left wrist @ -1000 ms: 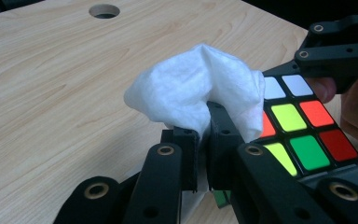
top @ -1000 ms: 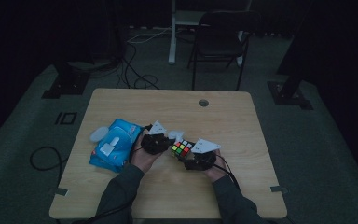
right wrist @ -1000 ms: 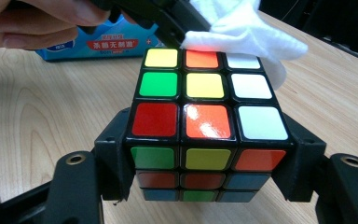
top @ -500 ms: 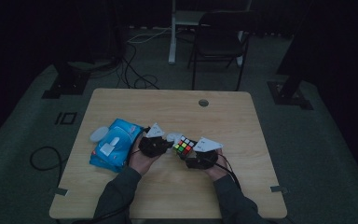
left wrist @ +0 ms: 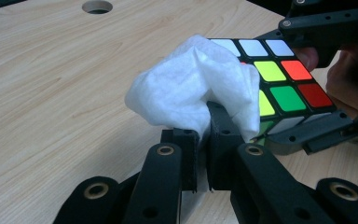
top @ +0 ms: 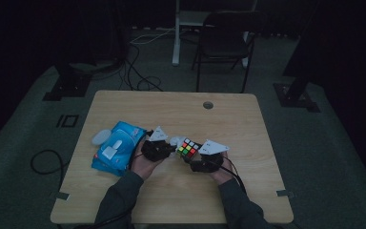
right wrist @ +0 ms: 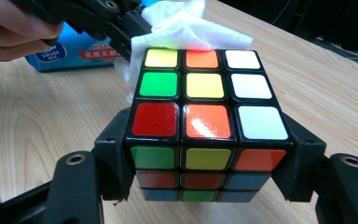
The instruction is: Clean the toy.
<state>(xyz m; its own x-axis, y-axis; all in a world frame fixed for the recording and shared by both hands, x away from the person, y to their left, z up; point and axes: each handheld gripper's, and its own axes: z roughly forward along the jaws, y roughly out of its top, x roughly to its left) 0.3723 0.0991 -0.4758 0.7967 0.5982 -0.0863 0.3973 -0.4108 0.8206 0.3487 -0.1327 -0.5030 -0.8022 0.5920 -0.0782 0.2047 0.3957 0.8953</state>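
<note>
A scrambled puzzle cube (right wrist: 205, 93) is clamped by its two sides between the jaws of my right gripper (right wrist: 207, 158), a little above the table. In the high view the cube (top: 188, 148) sits between the two hands, with the right gripper (top: 196, 160) just behind it. My left gripper (left wrist: 204, 135) is shut on a crumpled white wipe (left wrist: 196, 93). The wipe presses against the cube (left wrist: 284, 79) on the side facing the left gripper. From the right gripper view the wipe (right wrist: 182, 23) bulges over the cube's far edge, with the left gripper (right wrist: 98, 14) behind it.
A blue pack of wipes (top: 116, 150) lies left of the left hand, with a small white round thing (top: 101, 137) at its far corner. The wooden table (top: 248, 191) has a cable hole (top: 208, 104) near its far edge. A chair (top: 224, 43) stands beyond the table.
</note>
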